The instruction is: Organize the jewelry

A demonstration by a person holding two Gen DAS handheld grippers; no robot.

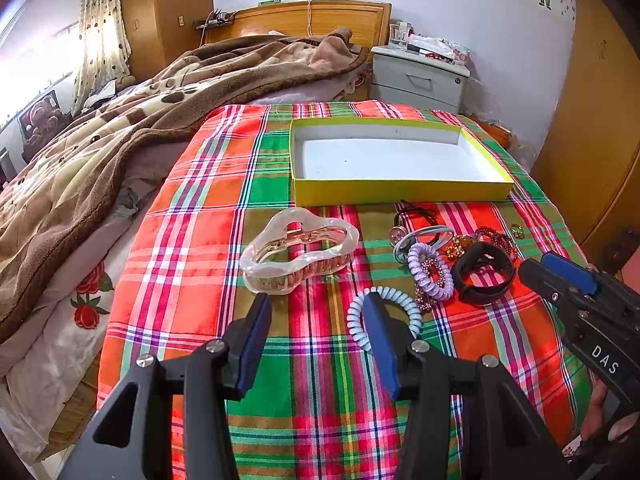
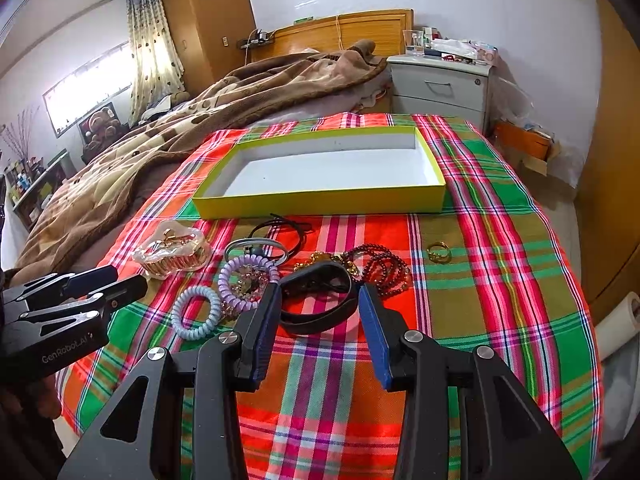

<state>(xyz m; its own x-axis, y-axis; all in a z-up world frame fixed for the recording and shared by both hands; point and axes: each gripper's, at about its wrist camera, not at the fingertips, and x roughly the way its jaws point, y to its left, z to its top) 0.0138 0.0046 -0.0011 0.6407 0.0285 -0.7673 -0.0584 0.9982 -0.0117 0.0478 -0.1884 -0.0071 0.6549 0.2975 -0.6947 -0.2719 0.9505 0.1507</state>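
Left gripper [image 1: 316,316] open over plaid cloth [image 1: 280,184] | right gripper [image 2: 318,304] open at black band [image 2: 320,300] | yellow box [image 2: 320,200] toward cloth's far edge

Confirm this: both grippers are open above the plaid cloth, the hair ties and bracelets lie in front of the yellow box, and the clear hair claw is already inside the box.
Not right: the shallow yellow cardboard box is empty. The translucent plastic hair claw lies on the plaid cloth in front of it, as the left wrist view shows. The rest stands: left gripper and right gripper are open.

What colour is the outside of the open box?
Yellow-green outside, white inside; clearest in the right wrist view.
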